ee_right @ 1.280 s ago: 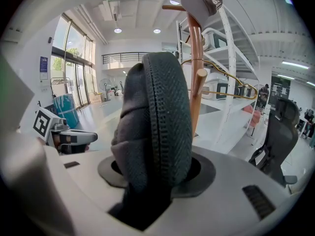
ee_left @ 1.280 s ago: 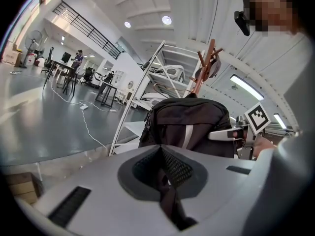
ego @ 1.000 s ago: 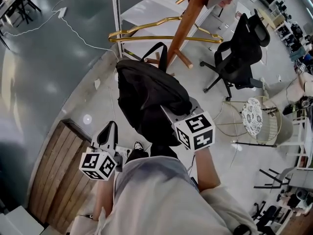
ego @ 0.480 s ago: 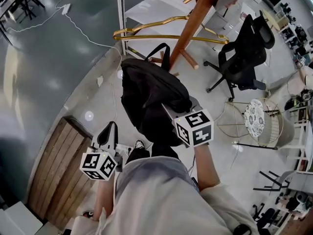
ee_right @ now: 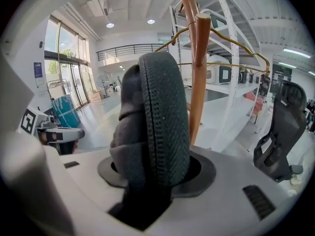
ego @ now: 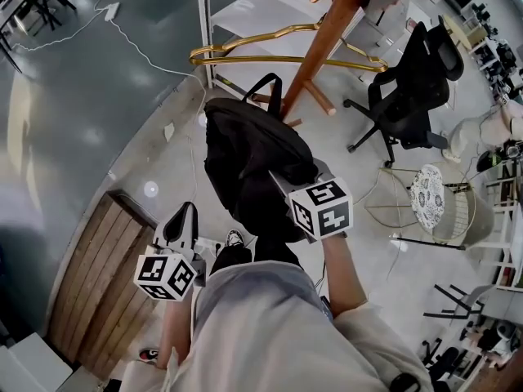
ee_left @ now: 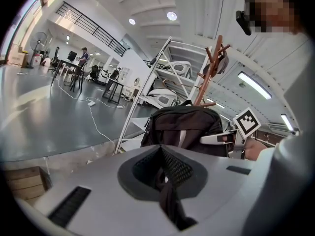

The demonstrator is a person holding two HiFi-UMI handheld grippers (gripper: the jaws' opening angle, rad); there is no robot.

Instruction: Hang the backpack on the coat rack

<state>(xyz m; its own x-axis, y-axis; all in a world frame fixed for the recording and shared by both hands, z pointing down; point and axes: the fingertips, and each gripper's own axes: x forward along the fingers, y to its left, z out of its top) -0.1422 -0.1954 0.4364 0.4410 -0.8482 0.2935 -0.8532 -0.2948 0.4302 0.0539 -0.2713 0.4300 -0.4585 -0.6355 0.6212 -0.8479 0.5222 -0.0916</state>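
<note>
**Backpack in right gripper, next to coat rack, not hung**

The right gripper (ego: 288, 188) pinches the black backpack (ego: 249, 166). In the right gripper view a thick padded strap (ee_right: 160, 122) fills the gap and both jaws press on it. The bag sits on the near side of the coat rack (ego: 323, 35), just beside its wooden pole and low on it. The carry loop (ego: 265, 88) at the top of the bag points toward the pole, close to the short lower pegs, and is on none of them.

The left gripper (ego: 185, 216) is well back from the coat rack, on the person's side and left of the bag. Its jaws are pressed together with nothing between them. In its own view the backpack (ee_left: 182, 127) is straight ahead, with the rack's pegs above and behind it.

Gold hangers (ego: 278, 58) hang across the coat rack's pole above the bag. An office chair (ego: 409, 88) stands right of the coat rack. A wooden platform (ego: 98, 276) lies far from it, by the left gripper.
</note>
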